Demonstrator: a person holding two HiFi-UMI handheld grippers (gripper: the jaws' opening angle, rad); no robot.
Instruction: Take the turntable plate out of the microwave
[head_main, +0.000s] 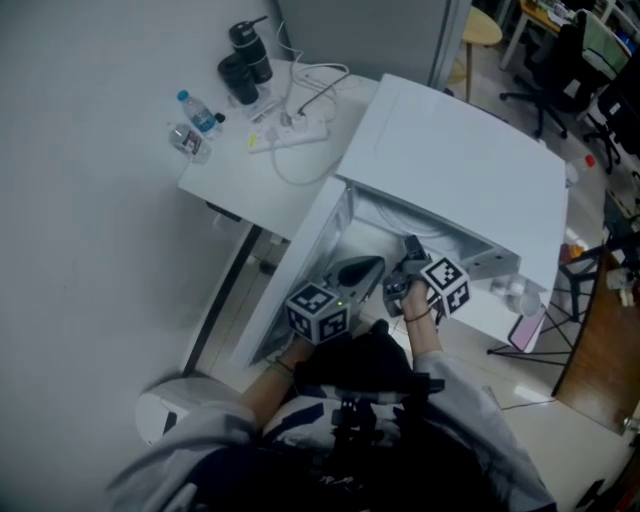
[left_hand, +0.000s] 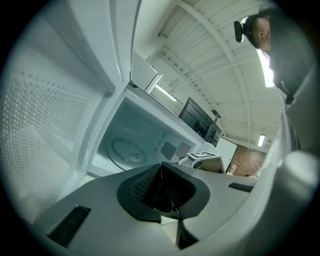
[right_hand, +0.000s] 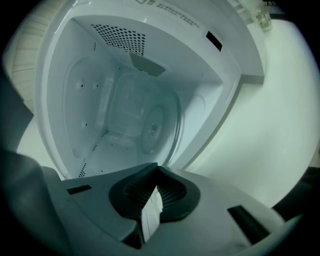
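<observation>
Your left tool (left_hand: 161, 167) has its jaws pressed together, with nothing between them. Your right tool (right_hand: 156, 174) is also closed and empty. It sits just to the right of the left tool, and both are held at the mouth of the microwave (head_main: 460, 170).

The door (left_hand: 45, 135) stands open, close on the left tool's left side, with its perforated inner panel facing the tool.

Ahead of both tools, inside the cavity, the turntable plate (right_hand: 162, 122) lies flat on the cavity floor. Neither tool touches it.

Farther off, past the open door on the left tool's left, a white tabletop (head_main: 240, 170) carries a power strip (head_main: 300, 130), a water bottle (head_main: 198, 112) and a black flask (head_main: 250, 50).
</observation>
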